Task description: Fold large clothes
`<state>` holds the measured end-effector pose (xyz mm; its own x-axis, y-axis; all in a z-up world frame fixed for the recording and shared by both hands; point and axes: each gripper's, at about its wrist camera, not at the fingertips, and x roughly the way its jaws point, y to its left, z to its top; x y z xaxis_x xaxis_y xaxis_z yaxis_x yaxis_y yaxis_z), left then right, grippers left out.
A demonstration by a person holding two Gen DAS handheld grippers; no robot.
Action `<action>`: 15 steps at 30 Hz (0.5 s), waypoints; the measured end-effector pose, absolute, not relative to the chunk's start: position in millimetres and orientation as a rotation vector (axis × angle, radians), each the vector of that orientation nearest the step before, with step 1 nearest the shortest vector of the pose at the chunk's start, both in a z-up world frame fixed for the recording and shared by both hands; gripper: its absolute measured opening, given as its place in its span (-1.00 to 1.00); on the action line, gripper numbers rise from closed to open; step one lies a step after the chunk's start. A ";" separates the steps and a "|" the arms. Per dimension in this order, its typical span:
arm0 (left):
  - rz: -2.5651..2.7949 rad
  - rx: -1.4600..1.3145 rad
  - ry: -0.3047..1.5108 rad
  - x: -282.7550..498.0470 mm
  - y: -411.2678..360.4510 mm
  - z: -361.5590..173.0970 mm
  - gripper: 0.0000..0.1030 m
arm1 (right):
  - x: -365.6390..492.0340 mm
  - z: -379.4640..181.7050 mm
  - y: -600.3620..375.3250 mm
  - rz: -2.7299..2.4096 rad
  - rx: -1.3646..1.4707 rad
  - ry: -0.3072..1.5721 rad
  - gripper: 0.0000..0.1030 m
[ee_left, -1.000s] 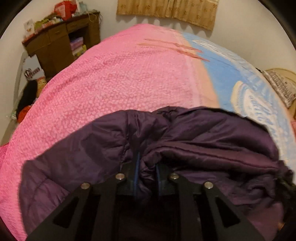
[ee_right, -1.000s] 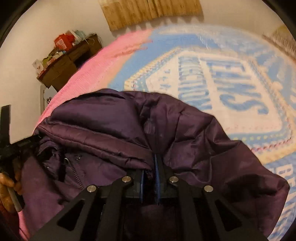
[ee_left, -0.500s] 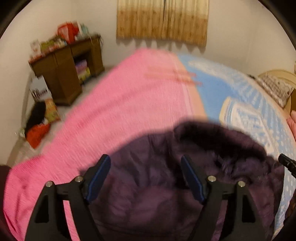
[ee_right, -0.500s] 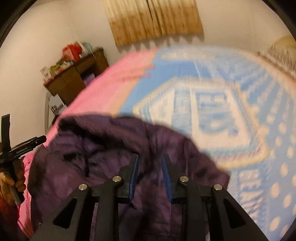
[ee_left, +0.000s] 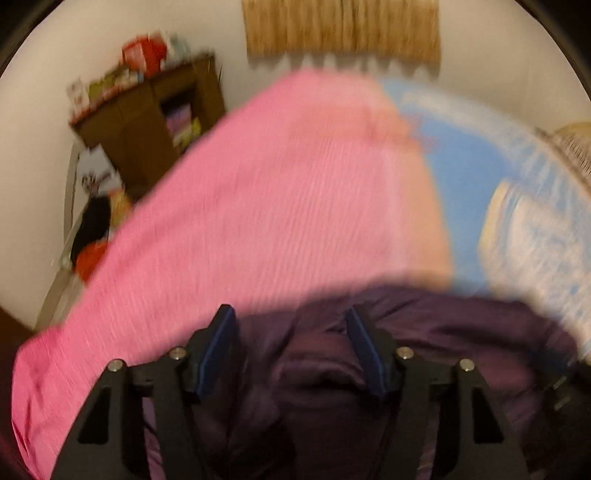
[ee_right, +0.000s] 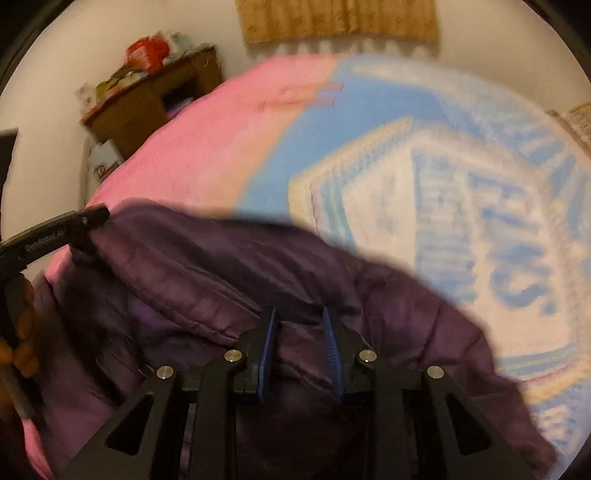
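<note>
Dark purple quilted jacket [ee_right: 229, 295], glossy and puffy with stitched seams, lies heaped on the near end of the bed. Beyond the jacket the bed carries a pink textured blanket [ee_left: 277, 206] and, beside it, a pale blue and cream blanket [ee_right: 461, 206] printed with large blue lettering, too blurred to read.

Left gripper [ee_left: 291, 343], black with blue pads: its jaws have just been closing from a wider spread and now stand wide apart above the jacket, gripping nothing. Right gripper [ee_right: 300, 338]: jaws narrowly parted, pads clear of the fabric below them.

Right wrist view also shows the left gripper's black finger, marked in part "Gen Robot", at the jacket's left edge.

Far left of the jacket, a brown wooden desk [ee_left: 147, 122] holds stacked items in an open shelf. A tan curtain [ee_left: 343, 29] hangs on the wall beyond the bed.
</note>
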<state>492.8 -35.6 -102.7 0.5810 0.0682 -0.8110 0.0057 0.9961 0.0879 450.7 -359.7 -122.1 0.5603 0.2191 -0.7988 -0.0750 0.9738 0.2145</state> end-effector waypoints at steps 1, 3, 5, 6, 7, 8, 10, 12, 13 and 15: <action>0.028 0.054 0.942 484.1 -30.1 -115.5 0.37 | 447.9 -123.8 -368.6 0.206 0.208 0.929 -0.49; 0.045 0.046 0.888 470.1 -28.7 -120.0 0.42 | 449.6 -128.9 -382.2 0.233 0.308 0.922 -0.49; 0.070 0.058 0.888 472.7 -31.1 -120.4 0.47 | 451.6 -131.1 -379.8 0.229 0.290 0.911 -0.49; 0.096 0.057 0.890 477.5 -34.1 -123.1 0.53 | 452.8 -130.8 -375.0 0.213 0.254 0.905 -0.49; 0.114 0.063 0.882 479.6 -37.0 -124.3 0.58 | 453.0 -130.8 -371.4 0.196 0.222 0.900 -0.49; 0.130 0.080 0.877 481.3 -41.3 -125.7 0.61 | 454.1 -130.3 -363.4 0.169 0.171 0.893 -0.49; 0.159 0.107 0.872 487.6 -46.6 -128.2 0.74 | 457.0 -129.8 -349.4 0.125 0.084 0.886 -0.48; 0.164 0.105 0.872 489.9 -46.3 -129.8 0.77 | 458.2 -129.8 -337.7 0.097 0.015 0.885 -0.48; 0.160 0.096 0.872 488.8 -43.8 -130.1 0.77 | 458.2 -129.3 -339.6 0.096 0.009 0.884 -0.48; 0.152 0.082 0.872 485.4 -40.1 -130.6 0.77 | 457.4 -129.5 -347.6 0.111 0.042 0.888 -0.48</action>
<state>485.4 -40.1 -130.6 0.6332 0.1665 -0.7559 -0.0994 0.9860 0.1339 457.4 -347.6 -129.5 0.6258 0.1143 -0.7716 -0.0796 0.9934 0.0825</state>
